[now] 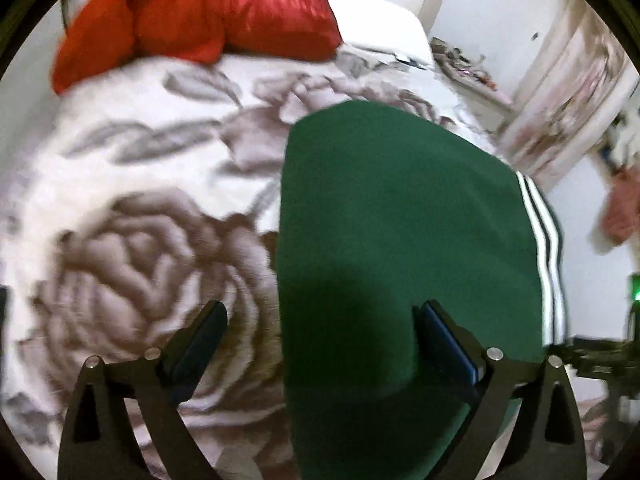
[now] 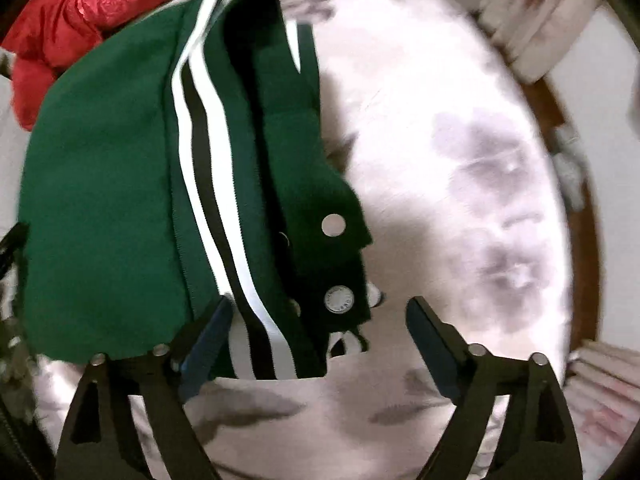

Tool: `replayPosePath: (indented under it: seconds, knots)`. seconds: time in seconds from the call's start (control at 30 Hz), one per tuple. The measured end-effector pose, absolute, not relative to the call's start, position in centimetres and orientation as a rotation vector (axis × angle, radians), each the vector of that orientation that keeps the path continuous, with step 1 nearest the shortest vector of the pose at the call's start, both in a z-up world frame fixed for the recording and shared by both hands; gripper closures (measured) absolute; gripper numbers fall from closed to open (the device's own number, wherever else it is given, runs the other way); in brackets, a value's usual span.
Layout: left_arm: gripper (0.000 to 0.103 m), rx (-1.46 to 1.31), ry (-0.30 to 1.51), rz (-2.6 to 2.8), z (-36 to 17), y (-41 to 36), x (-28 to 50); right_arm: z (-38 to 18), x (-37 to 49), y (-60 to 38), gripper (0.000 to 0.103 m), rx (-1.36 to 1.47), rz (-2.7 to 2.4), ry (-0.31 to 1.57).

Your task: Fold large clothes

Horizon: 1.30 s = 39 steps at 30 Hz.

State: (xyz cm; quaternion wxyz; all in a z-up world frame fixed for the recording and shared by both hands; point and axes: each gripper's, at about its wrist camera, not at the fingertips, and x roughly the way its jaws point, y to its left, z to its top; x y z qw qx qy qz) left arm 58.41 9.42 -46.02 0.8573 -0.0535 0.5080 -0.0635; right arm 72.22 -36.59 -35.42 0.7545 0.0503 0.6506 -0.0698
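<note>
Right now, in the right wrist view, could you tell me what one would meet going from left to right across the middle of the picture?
Green jacket → its white and black striped band → its dark snap-button placket → floral bedspread → wooden bed edge.

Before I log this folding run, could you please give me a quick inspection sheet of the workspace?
Surface: bed under a white blanket with grey roses.
Job's things: green jacket lying folded, striped edge and snap buttons showing.
Clutter: red quilted bundle at the far end.
Grippers: left gripper and right gripper both open, holding nothing.
Cables: nothing seen.
Surroundings: curtain, white wall; blurred.
</note>
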Motion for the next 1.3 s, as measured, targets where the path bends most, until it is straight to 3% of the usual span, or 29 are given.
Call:
replayPosePath:
  seconds: [0.13,0.4,1.03,1.3]
  knots:
    - [0.004,-0.033,1.021,-0.063,-44.0,6.6,55.6,-33.6,70.2,-30.5,0.011,0.009,-0.223,1.362]
    - [0.004,-0.033,0.999,-0.015,-39.4,4.4,50.9,-26.0,65.1,-29.1,0.010,-0.067,-0.217,1.252]
    - [0.004,-0.038,0.851,-0.019,-14.2,-0.2,30.1,5.3,44.0,-28.1,0.010,-0.076,-0.180,0.993]
    - [0.004,-0.031,0.790,0.009,-6.4,-0.3,22.5,14.7,35.1,-27.6,0.010,-0.065,-0.160,0.906]
